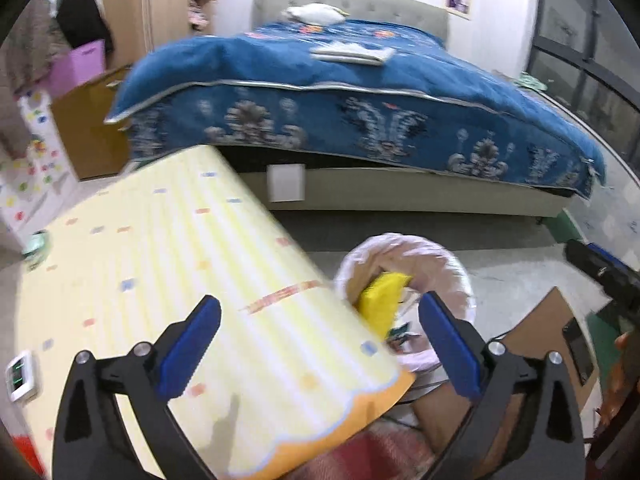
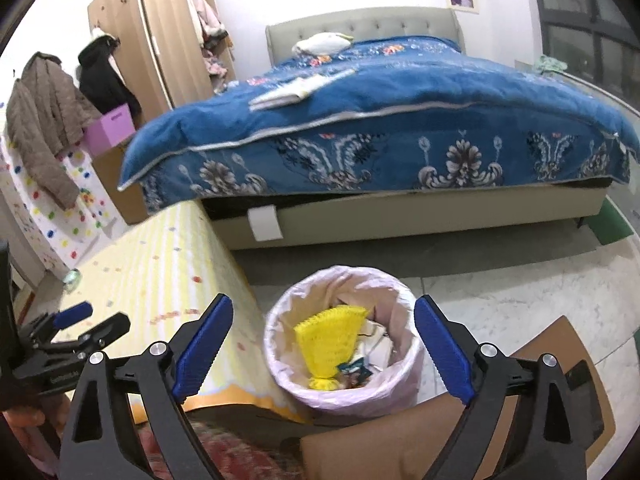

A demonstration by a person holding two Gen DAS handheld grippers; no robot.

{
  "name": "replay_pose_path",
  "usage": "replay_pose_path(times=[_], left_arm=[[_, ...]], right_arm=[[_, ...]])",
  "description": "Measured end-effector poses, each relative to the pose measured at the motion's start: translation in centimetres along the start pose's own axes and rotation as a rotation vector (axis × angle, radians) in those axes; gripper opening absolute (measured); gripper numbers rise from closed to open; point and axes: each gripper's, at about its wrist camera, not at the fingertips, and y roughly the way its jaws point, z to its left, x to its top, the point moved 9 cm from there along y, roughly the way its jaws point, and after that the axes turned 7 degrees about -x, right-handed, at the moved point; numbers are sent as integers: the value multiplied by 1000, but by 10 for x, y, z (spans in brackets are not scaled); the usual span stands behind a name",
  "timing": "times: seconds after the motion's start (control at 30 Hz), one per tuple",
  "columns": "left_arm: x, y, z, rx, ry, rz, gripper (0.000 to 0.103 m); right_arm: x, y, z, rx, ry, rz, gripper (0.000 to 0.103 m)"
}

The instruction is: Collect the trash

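A round bin with a pink liner (image 2: 398, 320) stands on the floor beside the table. In it lies a yellow mesh bag (image 2: 332, 340) on top of paper and wrappers. My right gripper (image 2: 324, 304) hangs open above the bin with nothing between its blue pads. My left gripper (image 1: 320, 304) is open and empty too, above the table's corner; its left finger is over the cloth and its right finger over the bin (image 1: 440, 252). The mesh bag (image 1: 380, 300) shows past the table edge. In the right wrist view the left gripper (image 2: 92, 322) sits at the far left.
The table wears a yellow striped cloth (image 1: 160, 280) with a small white device (image 1: 22, 376) and a green cup (image 2: 72, 278) on it. A bed with a blue cover (image 2: 400, 100) fills the back. Brown cardboard (image 2: 560, 344) lies to the right of the bin.
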Motion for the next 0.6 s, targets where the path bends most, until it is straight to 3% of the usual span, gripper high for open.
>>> replay_pose_path(times=[0.27,0.37,0.6], left_arm=[[-24,-83,52,112,-113,-42,96],[-38,-113,73,156,-156,-50,96],[-62,-168,106,263,-194,-84,96]], right_arm=[[2,-66,77,151,-130,-34,95],[0,-84,103,171,-182,-53,96],[-9,-123,167,276,-300,-77,96]])
